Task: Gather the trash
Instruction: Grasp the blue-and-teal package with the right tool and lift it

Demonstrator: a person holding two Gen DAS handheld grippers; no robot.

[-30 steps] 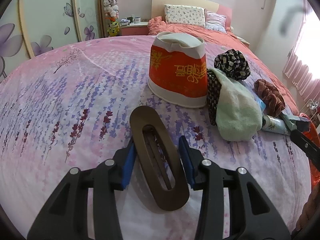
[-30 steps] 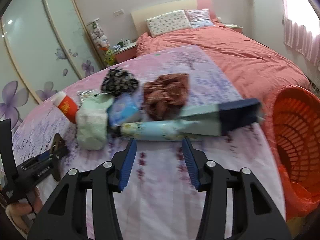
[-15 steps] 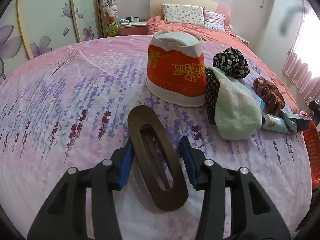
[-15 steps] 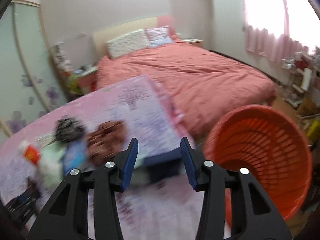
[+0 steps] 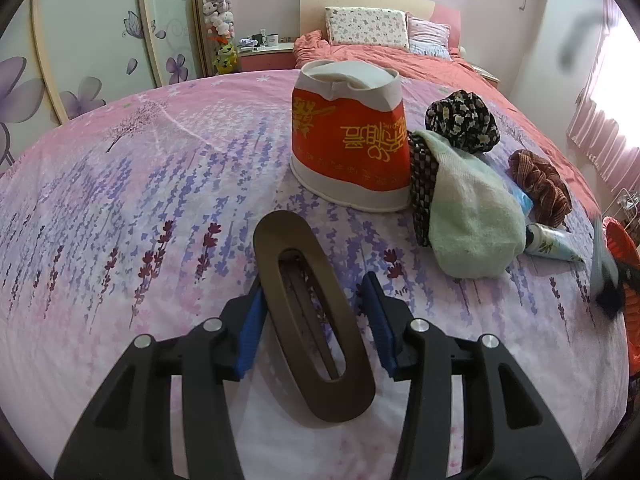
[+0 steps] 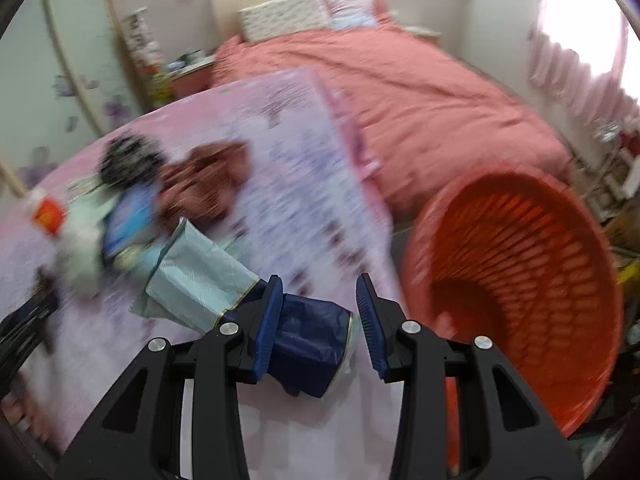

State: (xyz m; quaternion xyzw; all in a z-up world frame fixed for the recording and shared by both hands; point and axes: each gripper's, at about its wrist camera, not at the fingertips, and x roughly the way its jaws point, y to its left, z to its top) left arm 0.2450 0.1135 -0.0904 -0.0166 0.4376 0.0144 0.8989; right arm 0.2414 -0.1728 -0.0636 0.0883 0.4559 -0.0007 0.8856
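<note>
Since a second ago the right gripper (image 6: 318, 322) has swung toward the orange basket (image 6: 520, 264) off the bed's right edge, jaws wide around the blue-and-mint box (image 6: 248, 300), unclamped; left gripper (image 5: 314, 320) unchanged, wide astride the brown hair clip (image 5: 312, 316).

Orange basket (image 6: 520, 248); brown clip (image 5: 312, 312); lavender-print sheet (image 5: 140, 200).

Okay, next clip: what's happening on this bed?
A person is clearing clutter off a floral bedspread. The left gripper sits with open jaws around a brown oval hair clip. The right gripper, jaws open, has a teal-and-navy carton between them, beside an orange basket. The view is blurred.
</note>
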